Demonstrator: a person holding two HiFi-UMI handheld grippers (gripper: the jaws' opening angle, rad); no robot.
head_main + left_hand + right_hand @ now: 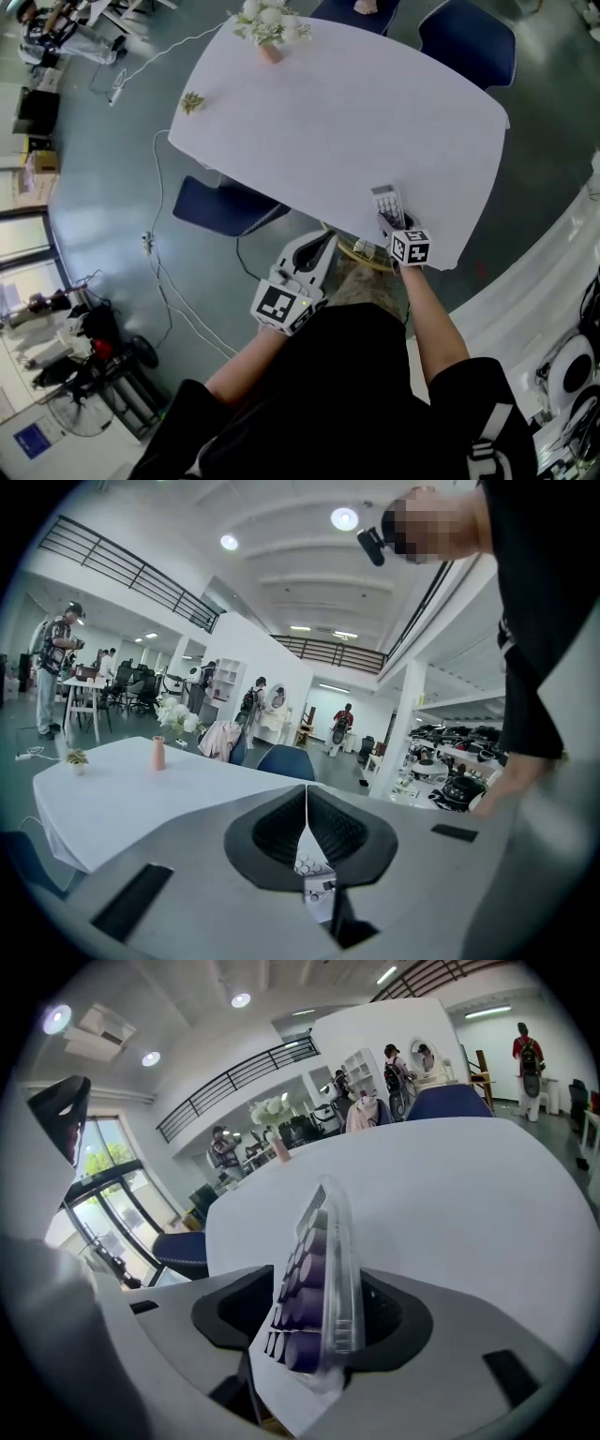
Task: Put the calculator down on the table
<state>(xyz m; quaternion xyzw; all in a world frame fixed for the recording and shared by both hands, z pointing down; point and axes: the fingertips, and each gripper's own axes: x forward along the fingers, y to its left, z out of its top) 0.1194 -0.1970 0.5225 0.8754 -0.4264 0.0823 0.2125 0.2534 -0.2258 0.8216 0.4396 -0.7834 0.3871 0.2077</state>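
Between the pads of the right tongs [322, 1330]: the calculator [317, 1269], up on its long edge, keys facing the left pad. The jaws stand wide. There's a clear gap on the key side and the back of the case leans at or against the other pad, so it reads as loose, not pinched. Its lower edge looks to be down on the white surface [450, 1204], right at the near rim by the person's body.

Left tongs [307, 832] are closed pad to pad with nothing in them, held off the surface's near edge, near the blue chair [220, 206]. Not involved. The far end of the surface has a vase of flowers [267, 28] and a small plant [192, 101], well apart from all this.

Step, my read: release, with the put-down basically made. Next: draw the right tongs straight back along their own line, no sideways drag. The calculator stands on edge close to the rim, so a nudge could tip it over or push it off.
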